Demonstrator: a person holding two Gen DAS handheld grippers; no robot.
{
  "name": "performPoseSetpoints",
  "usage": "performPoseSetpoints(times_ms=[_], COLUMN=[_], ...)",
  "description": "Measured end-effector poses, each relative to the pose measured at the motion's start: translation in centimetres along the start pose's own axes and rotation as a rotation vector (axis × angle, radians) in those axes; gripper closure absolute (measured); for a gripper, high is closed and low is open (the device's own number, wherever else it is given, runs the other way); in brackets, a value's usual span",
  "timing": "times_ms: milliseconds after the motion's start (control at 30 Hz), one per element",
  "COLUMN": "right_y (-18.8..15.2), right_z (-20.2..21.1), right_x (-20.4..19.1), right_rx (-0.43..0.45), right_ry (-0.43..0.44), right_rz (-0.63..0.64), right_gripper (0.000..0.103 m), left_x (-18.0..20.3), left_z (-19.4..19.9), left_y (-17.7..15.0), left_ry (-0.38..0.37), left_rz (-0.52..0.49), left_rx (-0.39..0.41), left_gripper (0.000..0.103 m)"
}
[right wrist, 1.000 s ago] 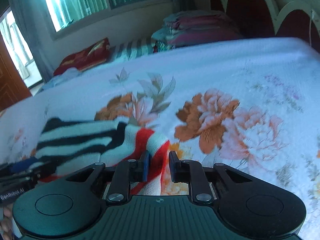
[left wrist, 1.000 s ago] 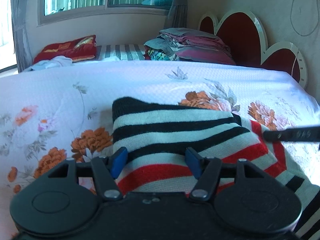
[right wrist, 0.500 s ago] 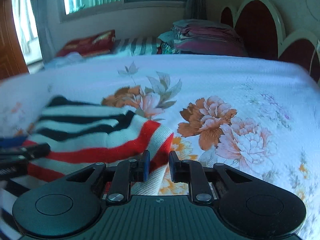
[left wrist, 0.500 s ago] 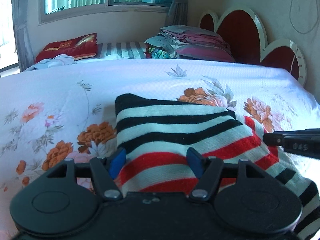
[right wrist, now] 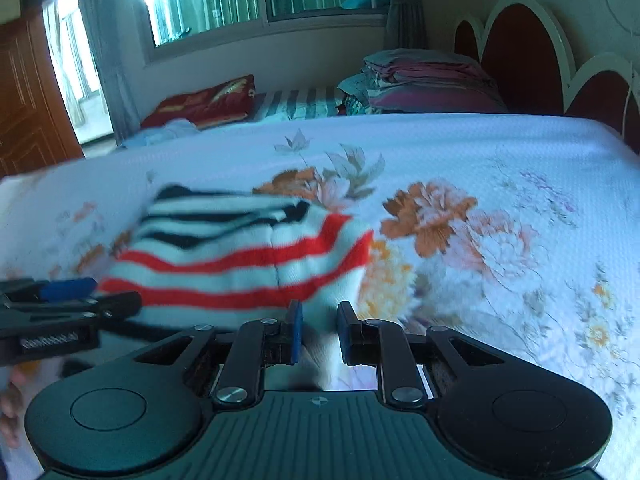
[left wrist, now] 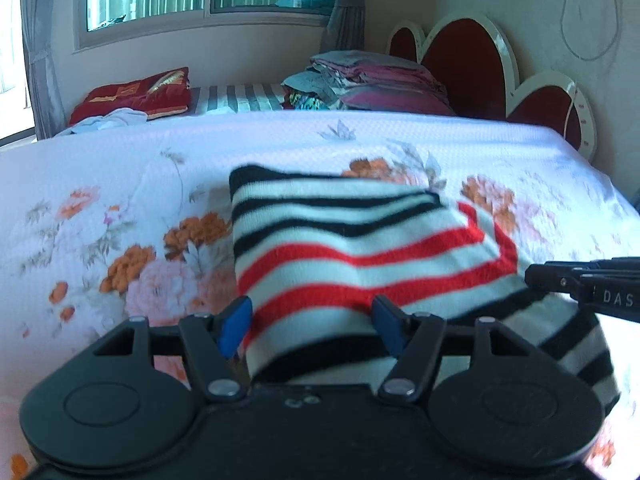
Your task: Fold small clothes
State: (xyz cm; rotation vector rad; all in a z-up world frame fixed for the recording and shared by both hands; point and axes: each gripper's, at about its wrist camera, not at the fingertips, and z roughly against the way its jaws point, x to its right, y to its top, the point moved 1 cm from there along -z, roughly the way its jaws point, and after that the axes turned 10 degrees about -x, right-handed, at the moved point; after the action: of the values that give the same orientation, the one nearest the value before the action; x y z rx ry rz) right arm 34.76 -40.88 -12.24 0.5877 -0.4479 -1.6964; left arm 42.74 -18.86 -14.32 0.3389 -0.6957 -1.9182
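Left hand-held gripper point(left wrist: 310, 322): I have its jaws standing wide and they have just been opening; the near fold of the striped knit garment point(left wrist: 360, 252) lies between the blue pads, which do not look pressed on it.
Right hand-held gripper point(right wrist: 318, 330): I see its jaws drawn close together, pinching the white near-right edge of the garment between the pads.
Garment: one piece, black, white and red stripes, lying folded on the bed point(left wrist: 120, 168), its near end raised at both grippers, its far black edge flat on the sheet.
Edges: the garment's left side runs straight and clear of the flower prints; its right corner sits next to my right gripper's tip, which pokes in from the right of the left view.
Open room: the floral sheet is bare to the left, beyond and right of the garment, as far as the headboard point(left wrist: 472, 64).
Count: two grippers, one striped garment, one stack of folded bedding point(left wrist: 372, 84) and one red cushion point(left wrist: 140, 94) at the far side, well apart from my work.
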Motion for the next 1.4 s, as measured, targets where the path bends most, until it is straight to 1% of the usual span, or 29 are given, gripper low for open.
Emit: performPoseSetpoints(times_ms=[33, 100, 133, 200, 267, 367, 467, 533, 633, 700, 733, 800, 833, 867, 933, 967, 1033, 1167, 1200, 1267, 1300, 1333, 1400], right_y=[-0.3, -0.4, -0.3, -0.2, -0.2, -1.1, -2.9, -4.1, -5.6, -6.4, -6.7, -6.6, -6.6, -6.8, -7.6, -7.7, -7.3, -6.9, -6.8, -6.6, -6.4, -6.2, -5.7], right_z=[-0.6, -1.2, -1.3, -1.0, 0.3, 2.6, 4.0, 4.4, 4.2, 2.8, 2.4, 3.0, 3.5, 3.4, 2.0, 1.8, 2.2, 3.4, 3.6, 4.0, 4.3, 4.5, 4.9], right_x=[0.1, 0.3, 0.2, 0.4, 0.7, 0.6, 0.3, 0.4, 0.3, 0.5, 0.8, 1.1, 1.0, 1.0, 1.3, 1.3, 0.9, -0.2, -0.4, -0.5, -0.5, -0.6, -0.9], right_rx=[-0.014, -0.018, -0.019, -0.027, -0.011, 0.014, 0.016, 0.010, -0.016, -0.069, -0.089, -0.078, -0.057, -0.057, -0.100, -0.098, -0.098, -0.087, -0.083, -0.076, -0.068, -0.054, -0.036], right_ry=[-0.007, -0.015, -0.019, -0.013, 0.006, 0.027, 0.037, 0.041, 0.050, 0.070, 0.087, 0.108, 0.119, 0.112, 0.094, 0.089, 0.070, 0.015, 0.010, 0.004, -0.002, -0.010, -0.027], right_rz=[0.002, -0.001, 0.003, -0.005, -0.020, -0.005, 0.000, -0.011, -0.034, -0.065, -0.101, -0.153, -0.159, -0.157, -0.154, -0.152, -0.150, -0.125, -0.130, -0.159, -0.172, -0.176, -0.163], right_gripper=[0.085, 0.085, 0.085, 0.085, 0.085, 0.084, 0.084, 0.084, 0.085, 0.085, 0.085, 0.085, 0.086, 0.086, 0.086, 0.086, 0.086, 0.086, 0.084, 0.063, 0.039, 0.029, 0.029], left_x=[-0.2, -0.6, -0.7, -0.6, -0.4, -0.4, -0.6, -0.9, -1.5, -1.8, -1.9, -2.2, -2.3, -2.4, -2.6, -2.6, -2.5, -2.3, -2.3, -2.4, -2.4, -2.5, -2.6], left_z=[-0.4, -0.7, -0.6, -0.1, 1.1, 2.7, 3.7, 3.7, 3.1, 2.6, 2.4, 2.4, 2.4, 2.3, 2.1, 2.0, 2.1, 2.5, 2.6, 2.8, 2.9, 3.1, 3.5], left_y=[-0.3, -0.1, 0.0, 0.1, -0.1, -1.1, -2.8, -4.0, -5.3, -5.4, -5.4, -5.3, -5.3, -5.3, -5.4, -5.3, -5.1, -4.6, -4.5, -4.3, -4.1, -4.0, -3.6], left_ry=[-0.003, -0.019, -0.023, -0.017, -0.015, -0.039, -0.054, -0.060, -0.081, -0.088, -0.090, -0.099, -0.102, -0.109, -0.125, -0.126, -0.117, -0.103, -0.101, -0.103, -0.108, -0.115, -0.132], left_rz=[0.004, 0.031, 0.040, 0.034, 0.023, 0.012, 0.011, 0.021, 0.034, 0.030, 0.023, 0.014, 0.012, 0.009, 0.014, 0.015, 0.008, -0.011, -0.016, -0.022, -0.023, -0.023, -0.018], left_rx=[0.000, -0.008, -0.015, -0.018, -0.007, -0.001, -0.013, -0.029, -0.044, -0.046, -0.048, -0.052, -0.053, -0.055, -0.063, -0.064, -0.065, -0.069, -0.073, -0.075, -0.077, -0.079, -0.074], left_gripper=[0.033, 0.031, 0.031, 0.035, 0.039, 0.039, 0.038, 0.035, 0.035, 0.035, 0.035, 0.035, 0.035, 0.035, 0.035, 0.034, 0.034, 0.030, 0.029, 0.026, 0.026, 0.026, 0.024])
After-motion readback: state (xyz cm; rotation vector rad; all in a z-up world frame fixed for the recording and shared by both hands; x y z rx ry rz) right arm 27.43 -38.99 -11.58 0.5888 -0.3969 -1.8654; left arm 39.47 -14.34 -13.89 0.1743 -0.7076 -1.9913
